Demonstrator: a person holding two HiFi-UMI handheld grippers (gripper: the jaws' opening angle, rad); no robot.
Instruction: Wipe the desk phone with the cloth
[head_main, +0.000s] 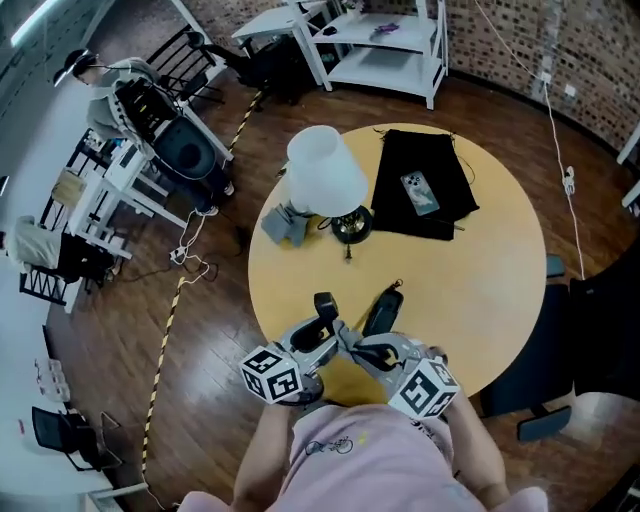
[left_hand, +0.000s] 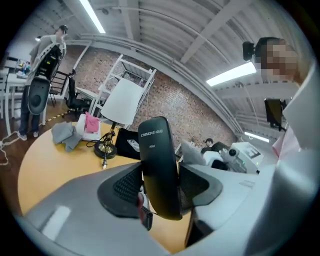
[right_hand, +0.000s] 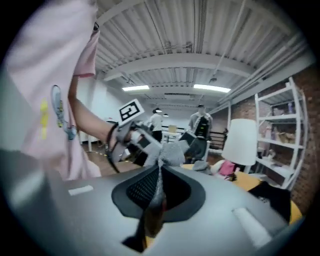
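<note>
Grey fabric cloth (right_hand: 170, 152) is clamped in the right hand-held gripper (right_hand: 159, 176). Its jaws are closed on a thin fold of the cloth, and the remainder bunches up just past the tips.

The black plastic desk-phone handset (left_hand: 159, 165), with white lettering near its upper end, stands between the jaws of the left hand-held gripper (left_hand: 160, 181). Both ribbed pads press against its sides, so this gripper grips the handset. The handset is nearly upright, leaning slightly. Whether its lower end touches the desk cannot be determined.

Both grippers are at the near edge of the round yellow wooden desk (head_main: 480, 290), close in front of the person in the pink shirt (head_main: 350, 460), with their tips angled toward each other. The cloth is near the handset; contact between them cannot be confirmed. A second black oblong object (head_main: 383, 310) lies on the desk just beyond the right gripper; its identity is unclear.

Farther across the desk:
- A table lamp with a white shade (head_main: 325, 170) stands on a round dark base.
- A loose grey rag (head_main: 282, 225) lies just to the left of the lamp base.
- A black drawstring fabric bag (head_main: 400, 160) lies flat to the right of the lamp.
- A smartphone in a patterned case (head_main: 420, 193) rests on top of the bag.
</note>
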